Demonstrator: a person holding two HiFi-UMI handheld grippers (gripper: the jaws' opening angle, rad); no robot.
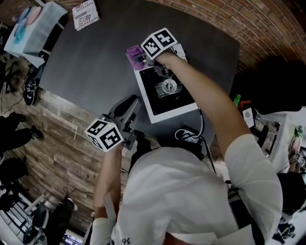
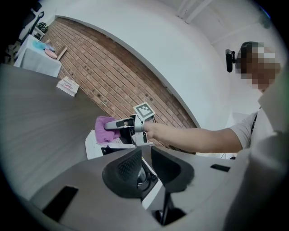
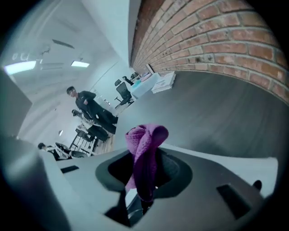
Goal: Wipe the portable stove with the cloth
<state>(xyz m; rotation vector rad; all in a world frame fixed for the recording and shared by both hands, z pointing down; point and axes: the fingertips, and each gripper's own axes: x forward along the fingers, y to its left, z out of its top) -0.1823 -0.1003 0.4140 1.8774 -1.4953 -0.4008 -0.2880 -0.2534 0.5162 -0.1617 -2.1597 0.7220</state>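
The portable stove, white with a black top and a round burner, stands on the dark grey table. My right gripper is shut on a bunched purple cloth at the stove's far left corner. In the right gripper view the cloth sticks up from between the jaws of the right gripper. My left gripper hovers near the table's front edge, left of the stove, open by a narrow gap and empty. The left gripper looks at the stove, the cloth and the right gripper.
A printed booklet lies at the table's far left. A light blue covered stand sits beyond it. Cables hang off the near table edge. A brick wall runs past the table. People stand far off in the room.
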